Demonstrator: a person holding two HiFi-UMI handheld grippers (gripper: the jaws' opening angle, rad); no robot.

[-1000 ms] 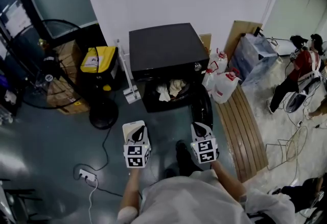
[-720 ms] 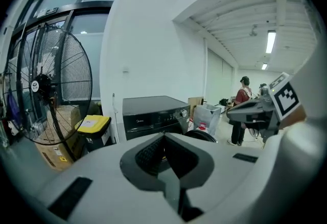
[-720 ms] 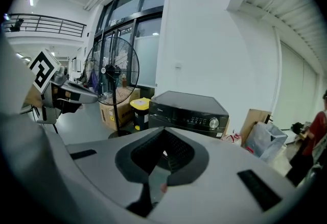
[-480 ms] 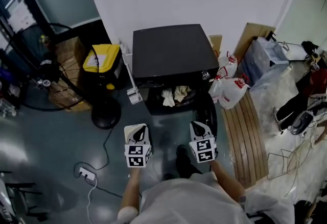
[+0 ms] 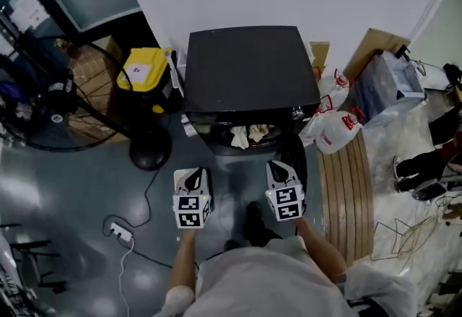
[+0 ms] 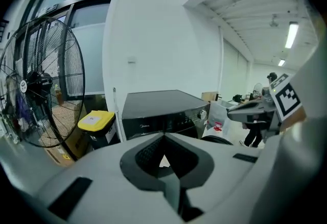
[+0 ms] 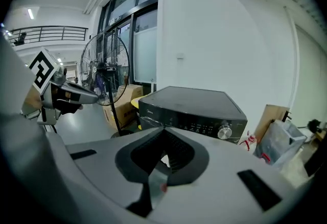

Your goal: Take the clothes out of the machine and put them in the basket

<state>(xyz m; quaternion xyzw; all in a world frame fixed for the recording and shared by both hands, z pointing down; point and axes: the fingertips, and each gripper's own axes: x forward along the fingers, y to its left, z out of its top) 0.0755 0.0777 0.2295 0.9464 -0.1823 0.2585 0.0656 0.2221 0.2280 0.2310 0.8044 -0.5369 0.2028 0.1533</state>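
The black washing machine (image 5: 249,70) stands against the white wall, its round door (image 5: 292,158) swung open to the right. Pale clothes (image 5: 247,135) bulge out of the drum opening. My left gripper (image 5: 193,178) and right gripper (image 5: 281,171) hover side by side over the floor, a short way in front of the opening and apart from the clothes. Both are shut with nothing between the jaws. The left gripper view shows its shut jaws (image 6: 163,139) aimed at the machine (image 6: 163,110). In the right gripper view the right gripper (image 7: 163,133) points at the machine's control panel (image 7: 199,121). No basket is in view.
A large floor fan (image 5: 50,102) on a round base (image 5: 150,157) stands to the left, beside a yellow-lidded bin (image 5: 144,68). A power strip (image 5: 119,234) and its cable lie on the floor at the left. Plastic jugs (image 5: 336,128) and a slatted wooden board (image 5: 346,193) are to the right.
Both grippers and the person have moved toward the machine, which now sits closer and lower in the head view. Both sets of jaws stayed shut and empty.
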